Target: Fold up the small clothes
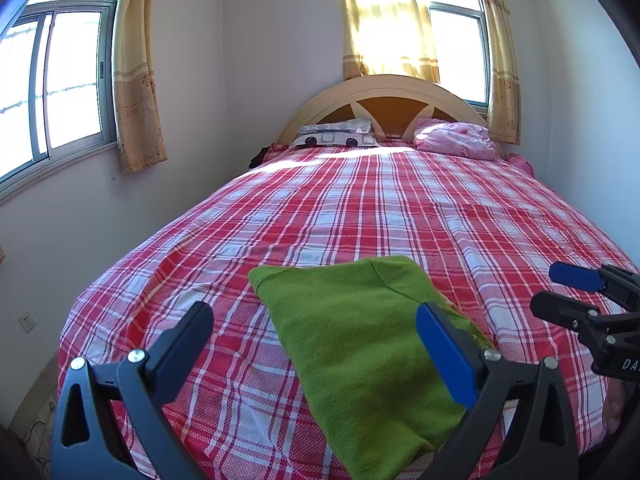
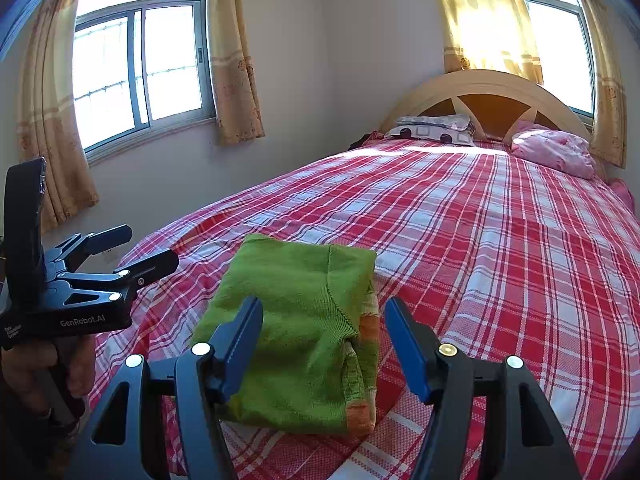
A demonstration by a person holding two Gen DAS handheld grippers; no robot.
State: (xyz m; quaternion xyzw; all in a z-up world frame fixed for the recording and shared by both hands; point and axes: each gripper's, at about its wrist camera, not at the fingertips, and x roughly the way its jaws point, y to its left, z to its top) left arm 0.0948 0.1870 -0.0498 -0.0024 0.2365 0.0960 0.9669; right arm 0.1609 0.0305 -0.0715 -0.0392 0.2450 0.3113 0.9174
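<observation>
One green garment lies folded into a compact bundle near the bed's foot edge; both claws, left and right, hover spread and empty, so folding looks finished.

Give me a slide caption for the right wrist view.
Folded green knit garment on the red plaid bedsheet, both open grippers clear of it.

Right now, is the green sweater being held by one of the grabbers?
No, the green sweater lies folded on the bed, and both grippers are open above it.
</observation>
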